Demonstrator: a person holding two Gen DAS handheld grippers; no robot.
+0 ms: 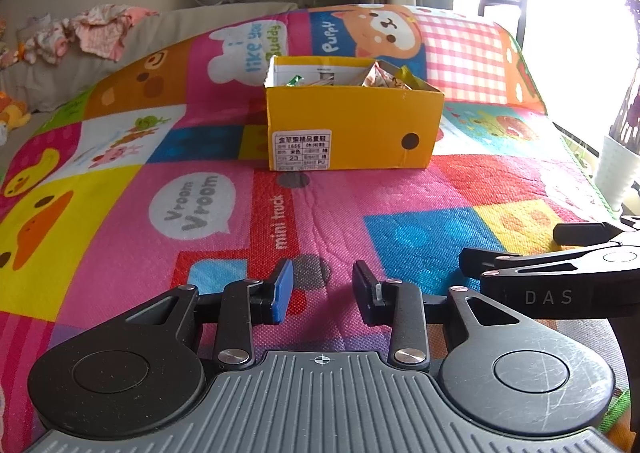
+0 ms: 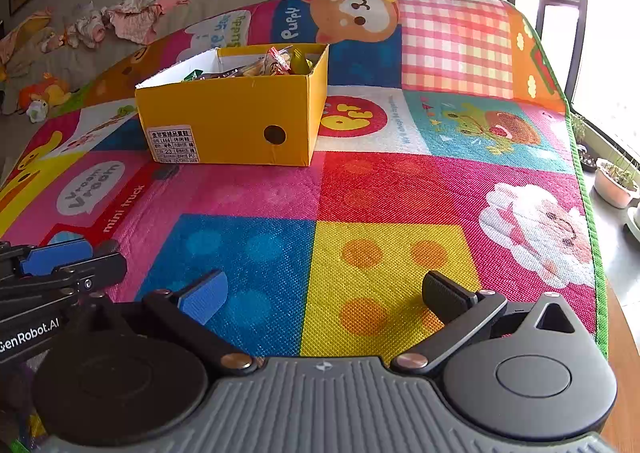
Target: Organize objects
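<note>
Right wrist view, yellow box [image 2: 232,121] of snacks [image 2: 276,61], play mat [image 2: 360,189]

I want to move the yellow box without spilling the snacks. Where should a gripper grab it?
Probably best on the yellow box's top rim, coming down from above over the near long wall. That wall is thin, upright cardboard with open space inside it, so jaws can straddle it. The right gripper is open and empty.

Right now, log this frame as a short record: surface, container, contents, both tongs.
surface: patchwork cartoon play mat
container: yellow shoe box, open top, standing on the mat
contents: snack packets inside the box
left tongs: open, empty, over the mat
right tongs: open wider, empty
loose items on mat: none visible
</note>
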